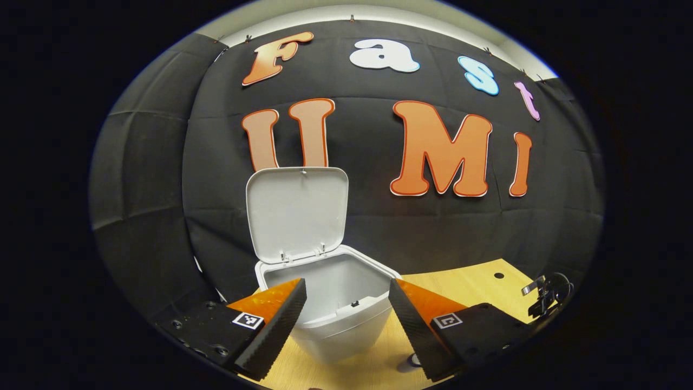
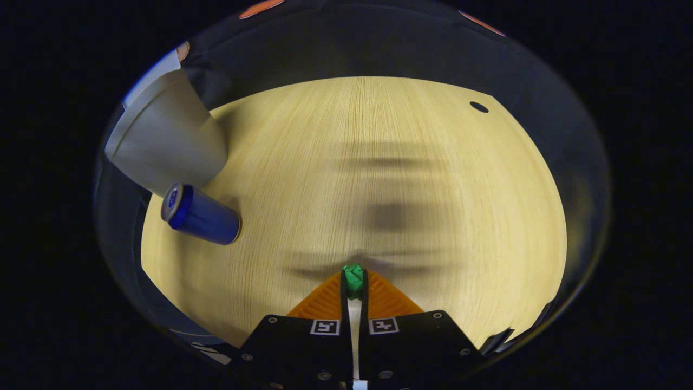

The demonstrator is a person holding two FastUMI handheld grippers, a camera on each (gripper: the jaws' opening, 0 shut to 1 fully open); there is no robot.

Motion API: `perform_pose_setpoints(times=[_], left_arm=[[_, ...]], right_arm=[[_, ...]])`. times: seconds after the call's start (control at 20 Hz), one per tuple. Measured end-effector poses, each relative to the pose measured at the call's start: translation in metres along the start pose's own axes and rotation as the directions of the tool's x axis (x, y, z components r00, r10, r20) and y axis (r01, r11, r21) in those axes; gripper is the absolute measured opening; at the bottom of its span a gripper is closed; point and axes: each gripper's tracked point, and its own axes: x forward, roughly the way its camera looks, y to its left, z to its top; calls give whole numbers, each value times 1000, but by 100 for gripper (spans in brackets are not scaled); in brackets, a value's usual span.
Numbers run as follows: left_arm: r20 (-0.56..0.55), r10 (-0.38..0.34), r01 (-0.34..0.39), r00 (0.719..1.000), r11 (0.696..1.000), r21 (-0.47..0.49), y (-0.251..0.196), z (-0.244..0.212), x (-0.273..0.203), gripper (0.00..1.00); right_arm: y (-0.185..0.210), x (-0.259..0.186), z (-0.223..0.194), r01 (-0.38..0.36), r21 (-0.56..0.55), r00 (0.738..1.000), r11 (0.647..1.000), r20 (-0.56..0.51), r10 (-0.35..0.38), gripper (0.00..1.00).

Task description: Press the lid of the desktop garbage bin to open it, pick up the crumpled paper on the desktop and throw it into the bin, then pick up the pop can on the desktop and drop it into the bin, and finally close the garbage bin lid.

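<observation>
Left gripper view: left gripper [image 1: 347, 317] is held wide open w/ nothing between the fingers, just in front of the bin [image 1: 346, 319]. Lid [image 1: 297, 213] is stood upright on its rear hinges; the mouth is clear and its inside is seen bare down to where the front wall cuts it off. Bin is set near the table's [image 1: 471, 281] left-rear edge, close to the wall cloth; bare wood is seen to its right as far as a small hole [image 1: 498, 275]. A metal clip [image 1: 547, 292] is seen at the far right edge, partly cut off.

Right gripper view: right gripper [image 2: 354, 284] is closed on green paper [image 2: 354, 279]; just a small crumpled bit is seen past the tips. Broad open tabletop lies ahead, blurred. Can [image 2: 200, 215] lies on its side at left, just beside the bin's base; whether touching can't be told. The bin's top is cut off here.
</observation>
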Motion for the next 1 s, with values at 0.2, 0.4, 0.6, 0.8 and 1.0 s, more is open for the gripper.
perform_pose_setpoints(times=[0.2, 0.4, 0.6, 0.8, 1.0], left_arm=[[-8, -21, 21, 1000, 1000, -2, -8, -1, -7, 97], [-6, -24, 24, 1000, 1000, 4, -8, -1, -15, 97], [-3, -20, 20, 1000, 1000, 6, -4, 2, -23, 97], [-11, -4, 4, 1000, 1000, 1, 5, -2, -31, 97], [-23, 11, -12, 1000, 1000, -13, 14, -7, -40, 97]], right_arm=[[-5, -47, 72, -3, -19, 995, 1000, 104, 5, 5], [11, -104, 124, 11, -80, 961, 997, 277, 12, 5], [42, -161, 197, -15, -140, 898, 990, 433, 75, 5], [105, -194, 256, -71, -210, 824, 975, 538, 176, 5], [152, -223, 297, -77, -308, 761, 948, 596, 256, 5]])
